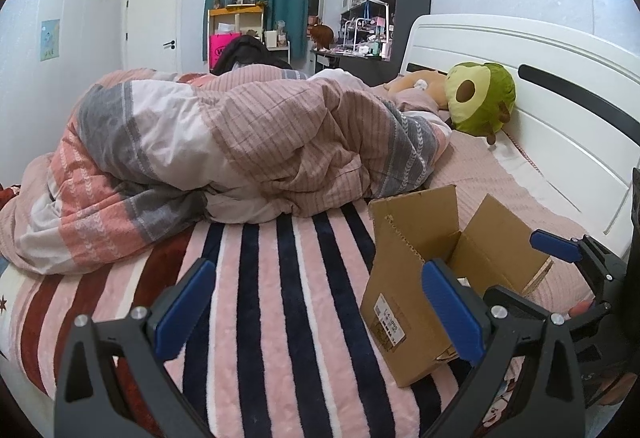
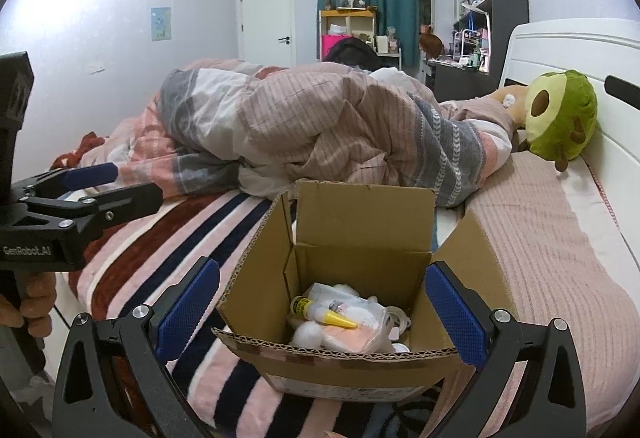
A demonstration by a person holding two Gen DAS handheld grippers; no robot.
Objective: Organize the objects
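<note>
Both grippers are seen with their blue-padded fingers spread wide and nothing between them. From the right wrist view, the right gripper (image 2: 322, 308) is held just above a cardboard box (image 2: 360, 238), so that the open box is framed between its two fingers (image 2: 188, 308). The box is placed on a striped blanket (image 2: 168, 246) on the bed, and all its flaps are folded up or outward. Inside the box a small white tube with a yellow cap (image 2: 326, 312) is seen, lying on top of white fluffy material and something pink in a clear bag; the other contents are too hidden to be named. At the left edge of the same view the left gripper (image 2: 104, 183) is seen from the side, apart from the box, with its handle held by a hand (image 2: 36, 302).

From the left wrist view, the left gripper (image 1: 316, 312) is pointed over the striped blanket (image 1: 280, 318), and the cardboard box (image 1: 408, 278) is seen to the right, partly behind the right finger. The right gripper (image 1: 560, 246) is seen just beyond the box, at the right edge.

Behind the box a crumpled quilt (image 2: 320, 121) is piled across the bed. A green avocado plush toy (image 2: 560, 117) is leaned against the white headboard (image 2: 580, 45), well apart from the box.
</note>
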